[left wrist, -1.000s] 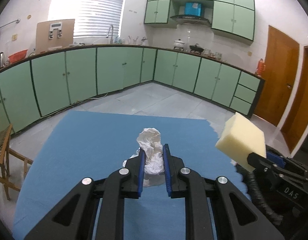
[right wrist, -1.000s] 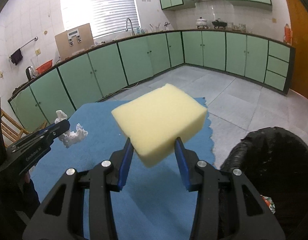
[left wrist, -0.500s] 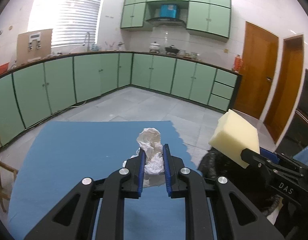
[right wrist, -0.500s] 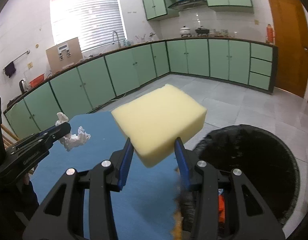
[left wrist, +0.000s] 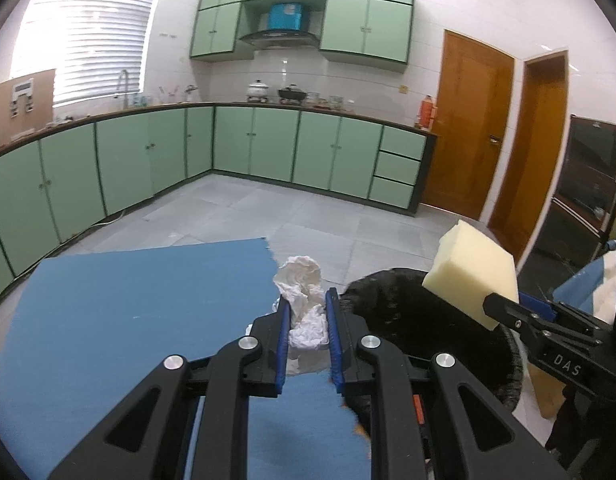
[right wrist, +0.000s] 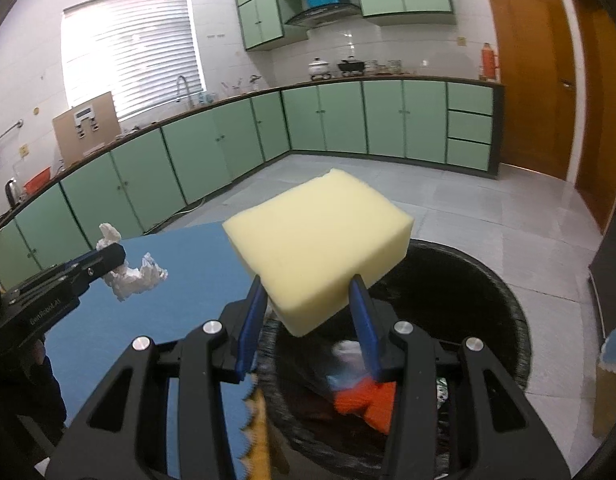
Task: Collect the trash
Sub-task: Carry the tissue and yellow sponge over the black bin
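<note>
My left gripper [left wrist: 307,316] is shut on a crumpled white tissue [left wrist: 304,300], held above the right edge of the blue table cloth [left wrist: 128,304]. It also shows in the right wrist view [right wrist: 108,264] with the tissue [right wrist: 138,278]. My right gripper [right wrist: 308,300] is shut on a pale yellow sponge [right wrist: 319,236] and holds it over the near rim of a black-lined trash bin [right wrist: 467,280]. The sponge [left wrist: 471,276] and bin [left wrist: 407,312] also show in the left wrist view.
The bin holds orange trash [right wrist: 363,400] and other scraps. Green kitchen cabinets [left wrist: 268,144] run along the far walls, with wooden doors [left wrist: 471,128] at the right. Grey tiled floor [left wrist: 308,216] lies beyond the table.
Both grippers have swung to the right with their loads. The sponge is now over the bin, and the tissue is at the cloth's right edge beside the bin.
</note>
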Motion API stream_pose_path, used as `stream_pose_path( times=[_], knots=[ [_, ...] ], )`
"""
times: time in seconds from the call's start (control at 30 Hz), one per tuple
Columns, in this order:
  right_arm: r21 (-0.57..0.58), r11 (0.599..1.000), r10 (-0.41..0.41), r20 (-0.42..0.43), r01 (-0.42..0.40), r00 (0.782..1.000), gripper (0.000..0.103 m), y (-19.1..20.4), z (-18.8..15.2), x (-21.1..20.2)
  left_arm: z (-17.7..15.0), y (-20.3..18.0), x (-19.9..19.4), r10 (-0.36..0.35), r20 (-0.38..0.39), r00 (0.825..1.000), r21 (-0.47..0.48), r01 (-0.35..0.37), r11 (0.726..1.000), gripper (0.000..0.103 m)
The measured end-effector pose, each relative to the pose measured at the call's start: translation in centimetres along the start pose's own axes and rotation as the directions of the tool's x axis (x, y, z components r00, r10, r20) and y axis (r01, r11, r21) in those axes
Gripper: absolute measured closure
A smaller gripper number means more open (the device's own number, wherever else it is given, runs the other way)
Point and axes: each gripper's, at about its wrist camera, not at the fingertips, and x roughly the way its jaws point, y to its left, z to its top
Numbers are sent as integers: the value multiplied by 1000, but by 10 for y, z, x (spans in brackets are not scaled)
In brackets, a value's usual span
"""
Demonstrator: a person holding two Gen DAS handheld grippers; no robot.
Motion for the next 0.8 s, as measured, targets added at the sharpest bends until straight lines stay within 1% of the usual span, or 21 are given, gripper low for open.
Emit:
stream_pose_path(
  times=[0.13,0.23,0.47,0.57,0.8],
  knots=[
    [13,999,-40,-2,40,999,63,-22,-8,-7,-1,-22,8,-42,0,999,22,42,999,86],
    [29,998,-62,-8,62,998,63,-36,-14,-8,-2,-44,21,-77,-8,997,44,78,996,86],
    [67,991,-112,-37,114,993,63,-76,-33,-6,-7,-83,51,-141,-31,990,78,143,987,86],
    [78,988,-127,-53,131,990,63,-92,-38,0,-11,-97,66,-158,-47,986,92,161,983,86],
    [91,984,-144,-93,152,985,63,-110,-47,22,-21,-124,105,-191,-96,977,98,200,975,86]
  ],
)
